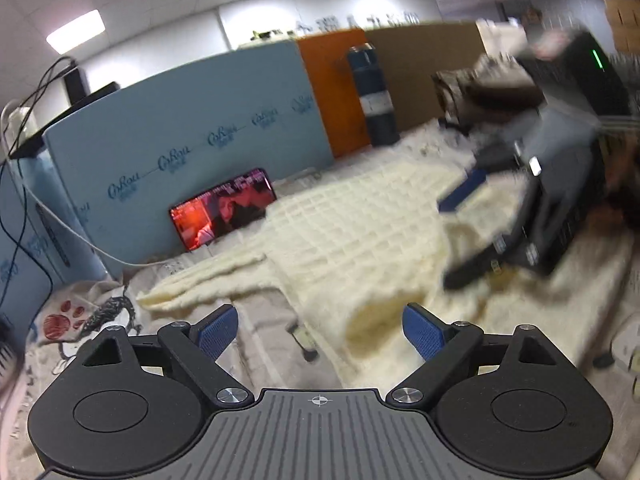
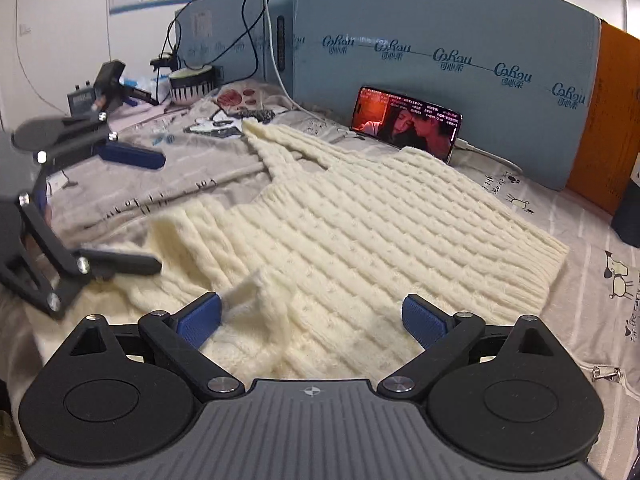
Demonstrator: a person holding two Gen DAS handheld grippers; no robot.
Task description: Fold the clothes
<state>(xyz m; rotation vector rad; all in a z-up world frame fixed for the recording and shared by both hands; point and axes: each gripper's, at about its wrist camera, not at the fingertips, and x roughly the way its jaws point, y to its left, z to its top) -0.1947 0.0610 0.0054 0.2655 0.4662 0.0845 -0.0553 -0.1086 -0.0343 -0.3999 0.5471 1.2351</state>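
A cream cable-knit sweater [image 2: 360, 216] lies spread on a grey printed sheet [image 2: 160, 184], one sleeve stretched toward the back left. It also shows in the left wrist view [image 1: 344, 240]. My right gripper [image 2: 312, 320] is open and empty, just above the sweater's near edge. My left gripper [image 1: 320, 332] is open and empty, over the sweater's edge beside the sleeve. It appears at the left of the right wrist view [image 2: 156, 212], fingers spread. The right gripper appears blurred at the right of the left wrist view [image 1: 468, 232].
A phone [image 2: 406, 122] playing video leans on the blue foam panel [image 2: 440, 40] at the back. An orange panel [image 2: 608, 120] stands to the right. A striped bowl [image 2: 191, 85], cables and small items sit at the back left. A clothes pile [image 1: 488, 88] lies far right.
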